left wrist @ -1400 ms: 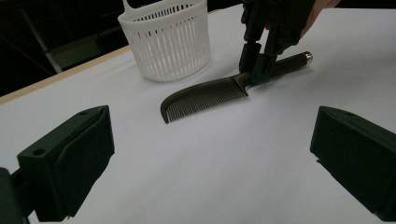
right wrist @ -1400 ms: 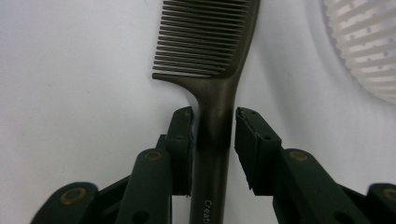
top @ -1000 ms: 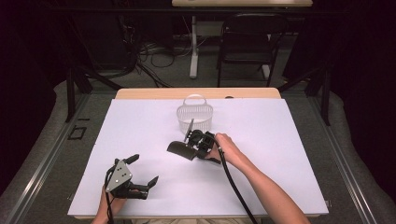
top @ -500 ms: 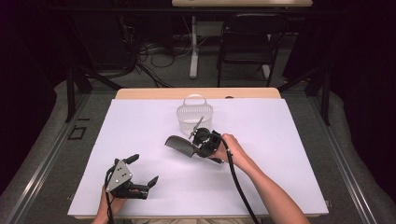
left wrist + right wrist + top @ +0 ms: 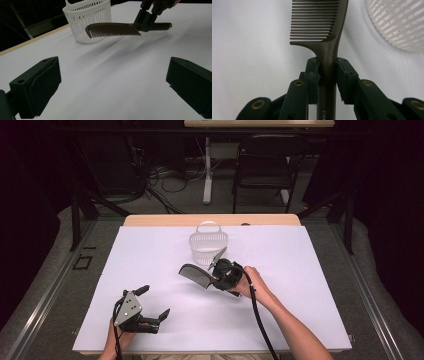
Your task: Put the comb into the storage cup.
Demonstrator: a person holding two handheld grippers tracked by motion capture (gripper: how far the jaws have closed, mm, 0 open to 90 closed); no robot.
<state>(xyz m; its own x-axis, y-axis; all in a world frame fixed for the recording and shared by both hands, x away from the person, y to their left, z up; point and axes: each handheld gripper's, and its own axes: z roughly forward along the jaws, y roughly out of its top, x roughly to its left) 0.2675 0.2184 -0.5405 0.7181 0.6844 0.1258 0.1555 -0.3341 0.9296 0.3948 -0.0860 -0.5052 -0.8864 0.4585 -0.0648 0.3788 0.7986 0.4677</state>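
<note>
- A wide desk (image 5: pixel 300 310) covered in a white sheet carries the scene, seen from above with a person's forearms entering from the near edge.
- A white slotted plastic basket (image 5: pixel 208 245) with a loop handle stands upright towards the far middle of the desk.
- The left tongs (image 5: pixel 152 307), black with a grey three-cornered plate on top, rest low at the near left corner, their jaws spread wide with nothing but bare sheet between them.
- The right tongs (image 5: pixel 216 279) are clamped on the handle of a dark brown plastic comb (image 5: pixel 192 274).
- The comb hangs clear above the sheet, just in front of the basket, its teeth pointing down.
</note>
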